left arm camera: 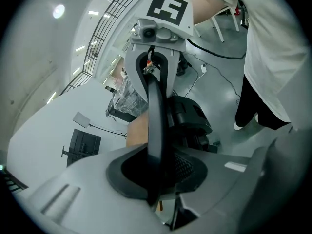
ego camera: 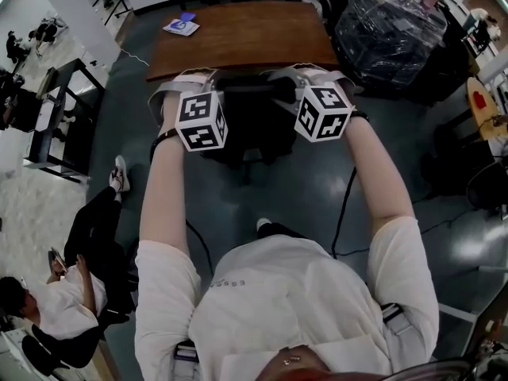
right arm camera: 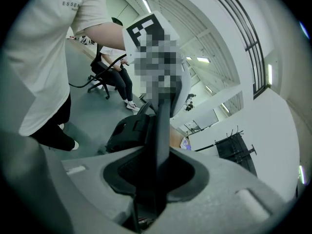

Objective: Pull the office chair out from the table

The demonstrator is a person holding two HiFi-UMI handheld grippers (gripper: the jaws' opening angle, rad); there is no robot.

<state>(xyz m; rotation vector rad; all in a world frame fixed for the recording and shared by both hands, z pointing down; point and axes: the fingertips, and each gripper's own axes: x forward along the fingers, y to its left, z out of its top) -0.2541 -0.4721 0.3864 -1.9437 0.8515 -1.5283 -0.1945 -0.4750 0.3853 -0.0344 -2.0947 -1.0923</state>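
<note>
- Black chair (ego camera: 246, 137) stands at the table's (ego camera: 238, 38) near edge, midway along it, between the two grippers.
- Its back is on the near side and its seat on the far side, so it faces the table.
- Top rim of the back runs left to right, along the brown table's near edge.
- Left gripper (ego camera: 190, 86) sits at the left end of that rim, and its jaws are clamped on the rim.
- In the left gripper view the rim shows as a thin dark bar that leaves the jaws and runs straight to the other gripper.
- Right gripper (ego camera: 313, 78) sits at the right end of the rim, and its jaws likewise pinch the rim.
- In the right gripper view the same dark bar stands edge-on between the pads.
- Both grippers point away from the person and slope down, with their marker cubes on the near side.
- Both grippers are level with each other, well apart, with the chair's back spanning the gap.
- Left forearm (ego camera: 167, 197) and right forearm (ego camera: 381, 173) reach forward almost straight and spread slightly toward the elbows.
- Hands themselves are hidden behind the cubes.
- Someone else (ego camera: 71, 284) sits at the near left, well clear of the chair.
</note>
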